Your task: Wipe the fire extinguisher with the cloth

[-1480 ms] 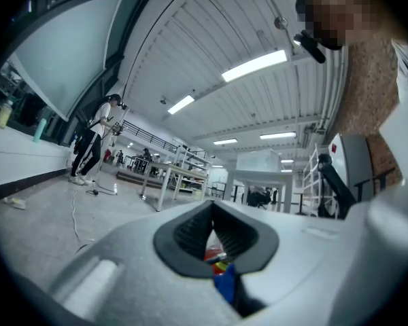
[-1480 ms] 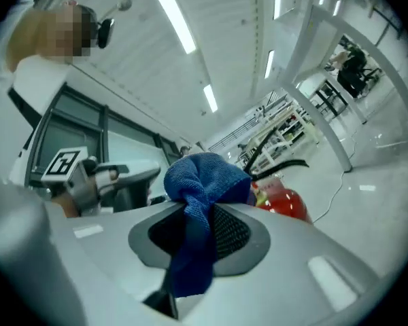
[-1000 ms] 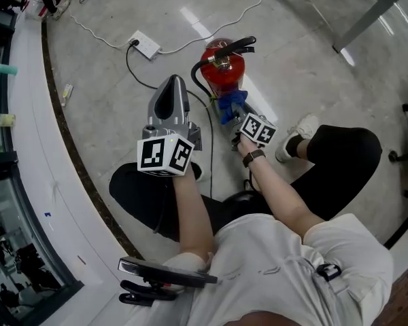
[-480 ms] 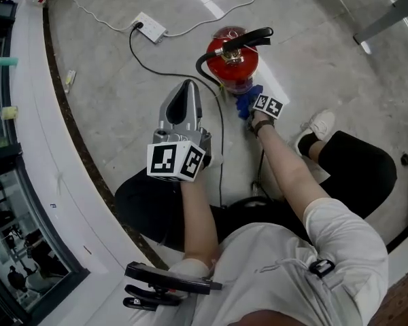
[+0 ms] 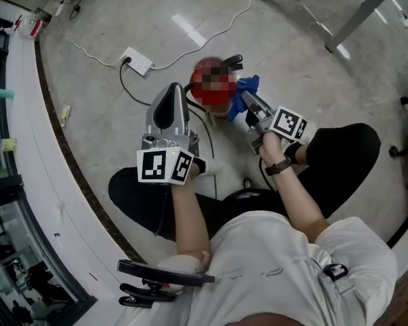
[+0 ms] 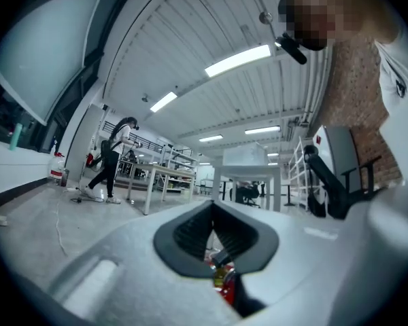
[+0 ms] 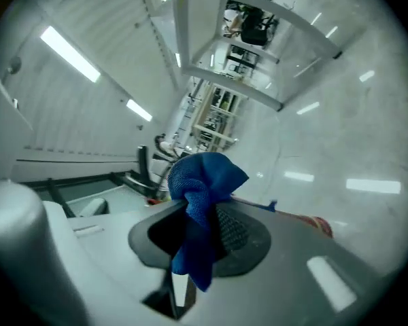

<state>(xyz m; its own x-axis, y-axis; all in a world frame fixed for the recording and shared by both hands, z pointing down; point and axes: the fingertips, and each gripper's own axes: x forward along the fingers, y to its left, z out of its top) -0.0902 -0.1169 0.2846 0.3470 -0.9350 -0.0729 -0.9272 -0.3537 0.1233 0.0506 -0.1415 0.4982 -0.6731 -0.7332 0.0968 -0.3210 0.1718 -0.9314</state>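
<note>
The right gripper (image 7: 200,212) has its jaws clenched on the blue cloth (image 7: 202,175). They pinch it near its middle, so a bunched fold stands proud of the jaw tips and a tail hangs below them. In the head view that bunch sits at the right side of the red fire extinguisher (image 5: 198,99), which stands upright on the floor (image 5: 313,66) in front of the person's knees. Whether the cloth is pressing on the cylinder or only just beside it, I cannot tell. The left gripper (image 6: 214,216) is closed on nothing, its pads meeting, and it hovers just left of the extinguisher, apart from it. To wipe well, I judge that the soft free fold, not the hard jaw tips, should meet the shell, with light pressure and strokes that follow its curve. The extinguisher stands free, so a hard sideways push could slide or tip it, and the left gripper could brace the opposite side. The black handle (image 5: 234,61) at the top looks likely to snag the loose tail.
</note>
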